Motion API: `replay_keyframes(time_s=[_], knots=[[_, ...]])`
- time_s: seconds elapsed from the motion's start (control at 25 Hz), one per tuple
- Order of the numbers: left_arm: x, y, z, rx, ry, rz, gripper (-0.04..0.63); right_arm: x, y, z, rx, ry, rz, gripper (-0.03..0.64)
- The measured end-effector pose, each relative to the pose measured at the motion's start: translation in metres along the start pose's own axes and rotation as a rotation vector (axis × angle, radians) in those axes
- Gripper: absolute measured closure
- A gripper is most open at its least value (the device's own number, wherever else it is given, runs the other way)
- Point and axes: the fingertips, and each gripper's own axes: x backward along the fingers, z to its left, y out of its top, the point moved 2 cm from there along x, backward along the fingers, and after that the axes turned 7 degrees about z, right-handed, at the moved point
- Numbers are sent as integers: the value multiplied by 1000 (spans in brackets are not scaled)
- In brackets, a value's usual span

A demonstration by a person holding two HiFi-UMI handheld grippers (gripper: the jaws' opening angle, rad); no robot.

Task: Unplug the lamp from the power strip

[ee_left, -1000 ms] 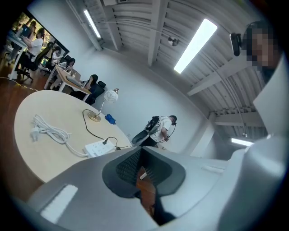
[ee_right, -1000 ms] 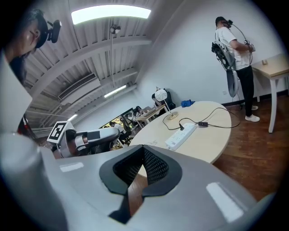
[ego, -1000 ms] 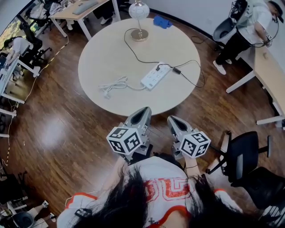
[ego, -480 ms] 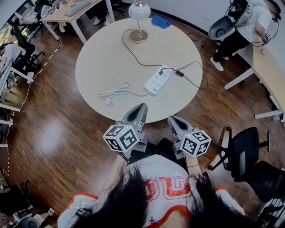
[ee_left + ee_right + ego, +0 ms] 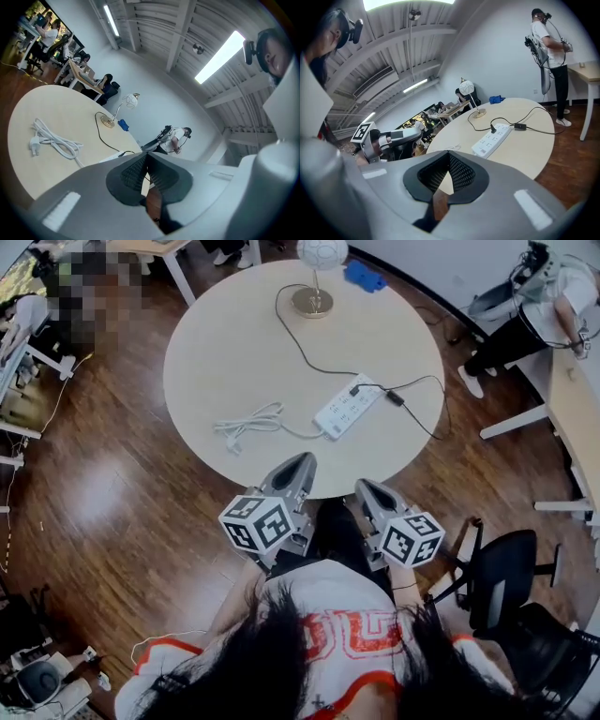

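A white power strip (image 5: 349, 409) lies on the round beige table (image 5: 216, 343), right of its middle. The lamp (image 5: 319, 259) stands at the far edge, and its black cord runs to a black plug (image 5: 356, 388) seated in the strip's far end. In the right gripper view the strip (image 5: 492, 138) and plug (image 5: 492, 127) lie ahead on the table. My left gripper (image 5: 296, 470) and right gripper (image 5: 367, 491) hover side by side at the table's near edge, well short of the strip. Both are shut and hold nothing.
A white coiled cable (image 5: 248, 425) lies left of the strip. A second black cord with an adapter (image 5: 396, 397) trails off to the right. A blue object (image 5: 364, 276) sits beside the lamp. A black chair (image 5: 497, 577) stands at my right, and a person (image 5: 534, 296) is at a desk beyond.
Both grippers have come a little closer to the table's near edge, and the table now sits nearer in the head view. The jaws have stayed shut.
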Motion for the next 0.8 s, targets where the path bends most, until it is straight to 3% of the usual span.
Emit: replay_keyframes(time_s=[0.44,0.8], knots=[[-68,3,34,50,104,4,595,-32,54,-50,36,78,72,617],[-157,-24,71,50,203,137,595,-57,88,-110,30,103,119,617]])
